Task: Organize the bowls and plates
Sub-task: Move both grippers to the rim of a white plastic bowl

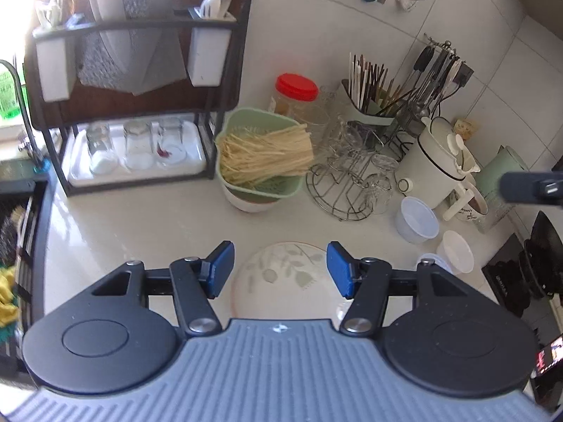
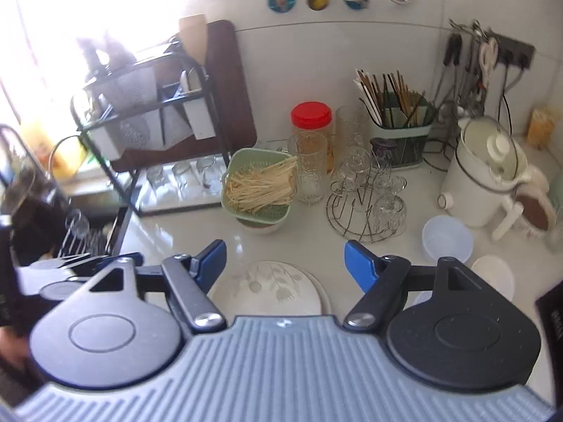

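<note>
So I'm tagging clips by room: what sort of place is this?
Most likely a home kitchen counter: a dish rack holding glasses, a chopstick holder, and a leaf-patterned plate on the white countertop.

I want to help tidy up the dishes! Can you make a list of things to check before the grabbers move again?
1. Left gripper open, nothing between its pads: ok.
2. Right gripper open, nothing between its pads: ok.
3. Leaf-patterned plate lies flat on the white counter, not held: ok.
4. Is it a single plate? A second rim shows at its right edge, maybe a stack: cannot tell.
5. Small plastic bowls stand apart from the plate, upright: ok.
6. Free slot for plates in the dish rack: cannot tell, glare and blur hide it.
</note>
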Available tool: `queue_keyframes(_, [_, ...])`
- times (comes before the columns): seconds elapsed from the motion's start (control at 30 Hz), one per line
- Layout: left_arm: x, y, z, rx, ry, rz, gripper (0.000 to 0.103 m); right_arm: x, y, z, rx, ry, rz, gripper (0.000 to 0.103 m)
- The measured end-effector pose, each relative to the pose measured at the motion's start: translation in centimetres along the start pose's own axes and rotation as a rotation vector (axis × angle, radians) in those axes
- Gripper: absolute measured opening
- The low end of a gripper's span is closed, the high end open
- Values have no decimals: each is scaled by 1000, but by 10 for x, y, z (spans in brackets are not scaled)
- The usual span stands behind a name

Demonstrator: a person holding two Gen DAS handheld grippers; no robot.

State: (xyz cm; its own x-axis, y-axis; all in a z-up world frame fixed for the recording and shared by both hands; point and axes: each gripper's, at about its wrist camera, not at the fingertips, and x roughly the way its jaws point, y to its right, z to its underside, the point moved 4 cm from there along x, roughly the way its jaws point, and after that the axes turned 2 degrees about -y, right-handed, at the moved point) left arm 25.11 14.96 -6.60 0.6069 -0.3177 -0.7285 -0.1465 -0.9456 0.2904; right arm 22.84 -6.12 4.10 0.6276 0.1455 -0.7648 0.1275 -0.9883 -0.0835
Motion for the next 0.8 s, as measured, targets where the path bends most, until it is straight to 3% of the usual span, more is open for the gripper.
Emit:
queue_keyframes(0.2, [34,27,4,-2,-89,-26,64,-30,12,-30,-44,-44,-98,76])
queue_keyframes(0.4, [70,43,8,11,-169,-42,64,-21,29,-40,-47,-133,-152,76])
queue_keyframes(0.63, [96,64,7,34,-194,-14,64,-2,59,-46,-8,-194,-148,76])
queue_keyframes(0.8, [104,71,4,33,-204,-6,64,-1,76,-59,58,-182,-168,76])
